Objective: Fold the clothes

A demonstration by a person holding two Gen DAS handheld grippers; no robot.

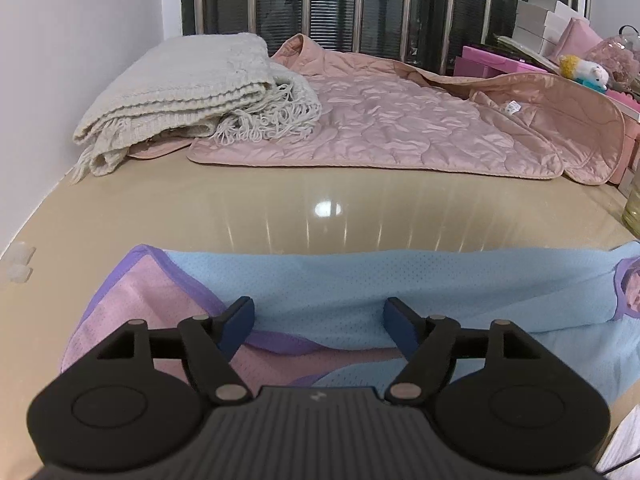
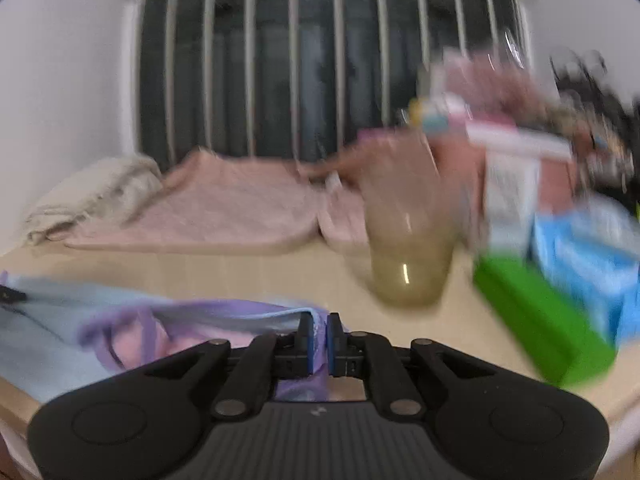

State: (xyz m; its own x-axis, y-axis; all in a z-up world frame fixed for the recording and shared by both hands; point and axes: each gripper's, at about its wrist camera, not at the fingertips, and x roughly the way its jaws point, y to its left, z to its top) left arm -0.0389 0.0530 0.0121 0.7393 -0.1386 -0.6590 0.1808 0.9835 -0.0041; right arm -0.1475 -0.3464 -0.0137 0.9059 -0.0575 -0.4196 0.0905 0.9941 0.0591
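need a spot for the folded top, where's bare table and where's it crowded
The clearest bare patch is the glossy beige table strip between the blue and pink top in front and the pink quilted blanket behind. Crowded: far left holds the folded cream throw; the right edge has a glass jar, green box and blue packs.

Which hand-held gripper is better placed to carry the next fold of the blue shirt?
Right. The right hand-held gripper is already shut on the purple-trimmed edge of the blue shirt, so it can pull that edge over. The left hand-held gripper hangs open above the shirt, gripping nothing.
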